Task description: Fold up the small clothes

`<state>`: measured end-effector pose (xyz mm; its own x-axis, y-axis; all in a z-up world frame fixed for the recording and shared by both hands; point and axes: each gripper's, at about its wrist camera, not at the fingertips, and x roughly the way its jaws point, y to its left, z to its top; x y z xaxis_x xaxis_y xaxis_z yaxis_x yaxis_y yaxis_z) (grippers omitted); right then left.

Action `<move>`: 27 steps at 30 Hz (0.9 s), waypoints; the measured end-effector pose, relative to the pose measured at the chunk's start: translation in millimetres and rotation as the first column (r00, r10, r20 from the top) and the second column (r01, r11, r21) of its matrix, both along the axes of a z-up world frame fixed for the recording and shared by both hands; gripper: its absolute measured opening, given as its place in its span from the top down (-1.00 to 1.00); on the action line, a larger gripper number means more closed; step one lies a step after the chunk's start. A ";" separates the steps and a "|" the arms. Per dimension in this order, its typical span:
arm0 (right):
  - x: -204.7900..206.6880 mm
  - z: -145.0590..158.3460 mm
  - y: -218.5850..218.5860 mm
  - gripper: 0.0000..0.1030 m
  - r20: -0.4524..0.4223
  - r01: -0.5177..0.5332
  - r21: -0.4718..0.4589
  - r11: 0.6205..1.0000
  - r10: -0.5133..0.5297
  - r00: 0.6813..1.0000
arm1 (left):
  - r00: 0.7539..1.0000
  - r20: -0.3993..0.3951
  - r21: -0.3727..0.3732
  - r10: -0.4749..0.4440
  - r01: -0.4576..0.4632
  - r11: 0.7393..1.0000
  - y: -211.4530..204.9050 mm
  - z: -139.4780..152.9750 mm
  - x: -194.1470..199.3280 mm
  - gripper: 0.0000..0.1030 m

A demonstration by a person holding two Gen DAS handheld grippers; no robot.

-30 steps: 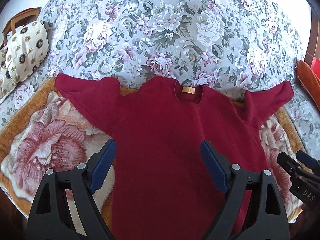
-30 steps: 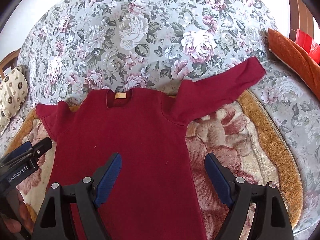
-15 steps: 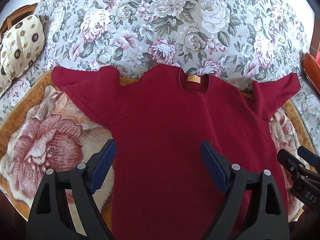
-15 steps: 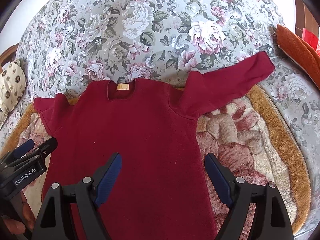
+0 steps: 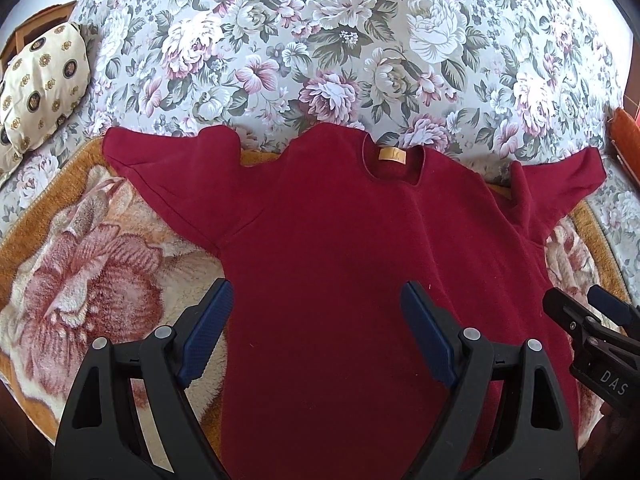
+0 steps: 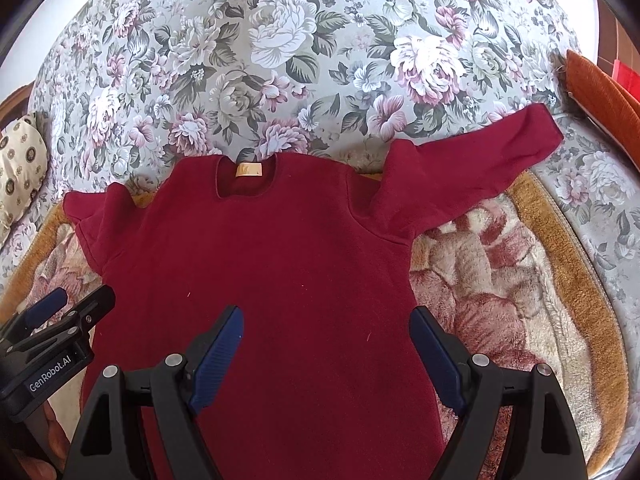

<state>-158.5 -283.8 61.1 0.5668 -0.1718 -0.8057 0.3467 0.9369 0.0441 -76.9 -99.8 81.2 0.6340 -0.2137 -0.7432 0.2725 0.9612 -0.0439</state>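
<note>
A dark red top [image 5: 340, 264] [image 6: 272, 272] lies flat, front up, on a plush blanket [image 5: 88, 280] [image 6: 520, 292] with big pink roses and an ochre border. The blanket covers the near part of a bed spread with a grey floral sheet [image 5: 340, 40] [image 6: 280, 48]. The top's neck, with a yellow tag [image 5: 392, 155] [image 6: 249, 169], points to 12 o'clock, just over the blanket's far edge onto the sheet. Both sleeves spread outward; the one toward 2 o'clock in the right view reaches out onto the sheet.

The left gripper [image 5: 316, 332] hovers above the top's lower body, jaws wide apart, holding nothing; its left pad hangs over the garment's side edge. The right gripper [image 6: 326, 356] hangs over the hem area on the other side, jaws likewise apart and empty, its right pad over the blanket.

A cream cushion [image 5: 40, 88] [image 6: 20, 168] with dark medallions sits at 10 o'clock, with a wooden chair [image 5: 24, 28] behind it. An orange cushion [image 6: 600, 96] [image 5: 626, 136] lies at 2 o'clock at the bed's edge.
</note>
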 end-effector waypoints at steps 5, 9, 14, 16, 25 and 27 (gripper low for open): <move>5.8 -2.6 0.8 -0.62 -0.010 -0.006 -0.004 1.000 0.006 1.000 | 1.000 -0.004 0.008 -0.002 0.002 1.000 -2.5 -3.3 1.6 -0.67; 8.8 -4.6 1.2 -0.62 -0.010 -0.007 -0.002 1.000 0.007 1.000 | 1.000 -0.008 0.007 0.002 -0.002 1.000 -2.1 -5.8 3.3 -0.67; 14.0 -8.3 3.6 -0.62 -0.017 -0.014 0.003 1.000 0.014 1.000 | 1.000 -0.008 0.006 0.010 -0.010 1.000 0.0 -7.4 4.7 -0.67; 15.4 -9.9 5.1 -0.62 -0.020 -0.019 0.000 1.000 0.019 1.000 | 1.000 -0.014 0.000 0.014 -0.014 1.000 1.3 -8.2 6.4 -0.67; 22.2 -15.1 6.3 -0.62 -0.031 -0.024 -0.003 1.000 0.024 0.999 | 1.000 -0.023 0.002 0.022 -0.022 1.000 2.8 -11.9 9.2 -0.67; 24.3 -15.9 6.9 -0.62 -0.033 -0.026 -0.003 1.000 0.025 0.999 | 0.999 -0.026 0.003 0.023 -0.023 1.000 3.1 -12.9 10.3 -0.67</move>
